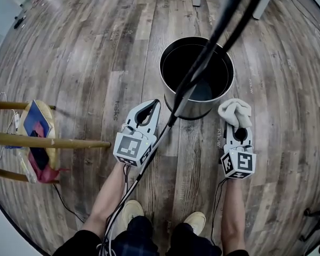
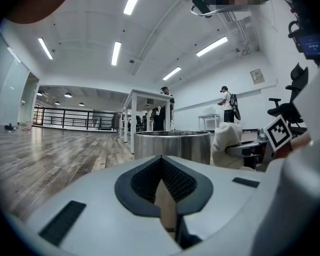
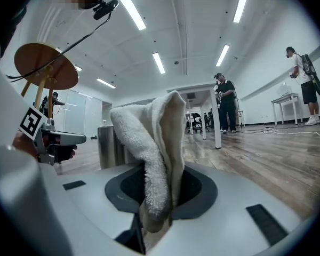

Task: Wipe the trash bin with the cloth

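A round metal trash bin with a dark inside stands on the wood floor just ahead of both grippers; it also shows in the left gripper view as the trash bin and in the right gripper view as the trash bin. My right gripper is shut on a white terry cloth, held beside the bin's right wall. The cloth stands up bunched from the right gripper. My left gripper is shut and empty, its tip near the bin's lower left wall. From the left gripper, the cloth appears right of the bin.
A wooden stool with a bag under it stands at the left. Black cables hang across the bin from above. The person's shoes are right behind the grippers. Table legs and people stand far off.
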